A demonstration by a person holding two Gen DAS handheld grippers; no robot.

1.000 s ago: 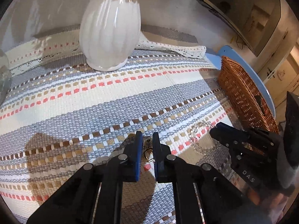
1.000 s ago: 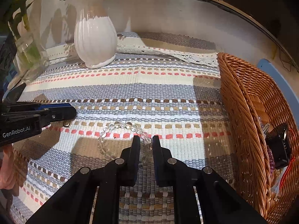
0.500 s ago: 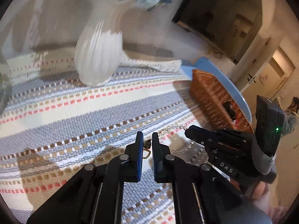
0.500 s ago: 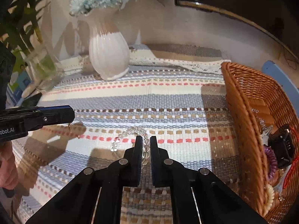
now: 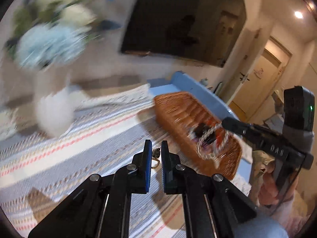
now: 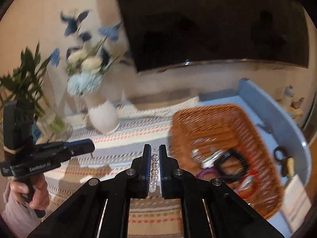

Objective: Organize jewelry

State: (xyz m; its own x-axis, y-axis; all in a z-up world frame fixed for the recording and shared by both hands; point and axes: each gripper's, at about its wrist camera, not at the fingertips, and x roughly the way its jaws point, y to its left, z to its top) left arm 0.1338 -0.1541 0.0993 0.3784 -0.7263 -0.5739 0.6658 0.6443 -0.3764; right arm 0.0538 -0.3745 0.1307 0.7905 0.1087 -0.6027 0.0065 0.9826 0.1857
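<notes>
Right hand-held gripper: closed on the clear bead bracelet, beads lined up between the two pads; held in the air just left of the wicker basket
Left hand-held gripper: fingers nearly together, pinching a small gold-coloured earring whose hook dangles below; left of the basket, above the striped cloth
Bracelet from the left wrist camera: loop hanging from the right fingertips, over the basket's near end
Basket: on the tabletop, holding a dark strap, a purple coil, a red loop
White vase: well left of the basket, further back, with blue and white flowers; blurred
</notes>
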